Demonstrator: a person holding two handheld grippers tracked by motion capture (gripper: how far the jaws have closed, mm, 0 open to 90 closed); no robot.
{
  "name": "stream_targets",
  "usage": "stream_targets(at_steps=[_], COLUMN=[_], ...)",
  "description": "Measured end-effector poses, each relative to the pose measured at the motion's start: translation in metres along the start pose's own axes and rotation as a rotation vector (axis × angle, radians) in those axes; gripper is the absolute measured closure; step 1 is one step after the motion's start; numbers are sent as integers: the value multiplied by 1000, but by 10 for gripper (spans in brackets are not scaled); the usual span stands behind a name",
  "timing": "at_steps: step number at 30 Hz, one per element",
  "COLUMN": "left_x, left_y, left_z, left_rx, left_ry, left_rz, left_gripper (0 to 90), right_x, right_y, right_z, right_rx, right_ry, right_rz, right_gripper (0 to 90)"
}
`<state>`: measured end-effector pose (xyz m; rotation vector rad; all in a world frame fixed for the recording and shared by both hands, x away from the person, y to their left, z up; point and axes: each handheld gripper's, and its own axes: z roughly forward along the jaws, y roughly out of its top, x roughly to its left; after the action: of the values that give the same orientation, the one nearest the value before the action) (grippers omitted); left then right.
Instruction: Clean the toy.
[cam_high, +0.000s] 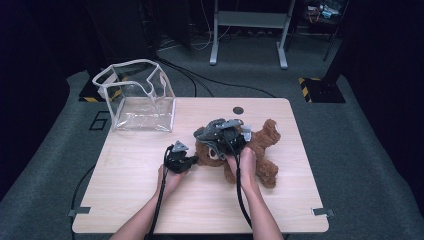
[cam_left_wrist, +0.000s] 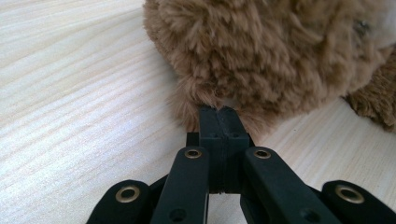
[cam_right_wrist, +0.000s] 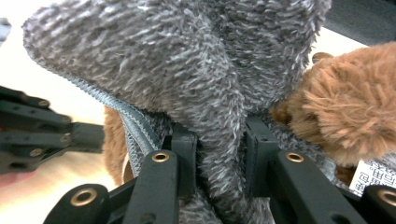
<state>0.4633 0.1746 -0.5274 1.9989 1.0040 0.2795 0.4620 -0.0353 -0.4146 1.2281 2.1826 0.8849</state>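
High view puts a brown teddy bear (cam_high: 257, 150) lying on the wooden table (cam_high: 150, 200), and everything else is best placed against that bear. The left gripper (cam_high: 190, 161) sits just beside its head, on the side toward the person's left. In the left gripper view its jaws are pressed together, tips pinching a tuft of fur at the edge of the head (cam_left_wrist: 261, 51); how much fur they hold is hard to tell.

The right gripper (cam_high: 225, 131) is over the bear's upper body. In the right gripper view its jaws clamp a fold of grey fleece garment (cam_right_wrist: 196, 79) with a zipper edge, lifted above the bear. A clear zip bag (cam_high: 137, 97) stands open, well apart from the bear, toward the table's far left corner.

Judging by this, the step in hand is working the grey garment on or off the bear; which of the two, I cannot tell. The left gripper seems to anchor the toy. The next move likely calls for holding the bear down while the fleece is drawn steadily along the body, without snagging.
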Motion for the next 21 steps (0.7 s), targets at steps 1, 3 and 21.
stream_targets(at_steps=[1, 3, 21], left_x=[0, 0, 0], left_y=[0, 0, 0], left_z=[0, 0, 0], left_rx=[-2, -3, -6], left_ry=[-3, 0, 7], left_rz=[-7, -7, -11], left_gripper=[900, 900, 900], right_x=[0, 2, 34], right_y=[-1, -5, -73], right_z=[-4, -10, 4], right_rx=[5, 1, 97], right_ry=[7, 20, 94], right_rz=[0, -7, -67], right_gripper=[704, 703, 707])
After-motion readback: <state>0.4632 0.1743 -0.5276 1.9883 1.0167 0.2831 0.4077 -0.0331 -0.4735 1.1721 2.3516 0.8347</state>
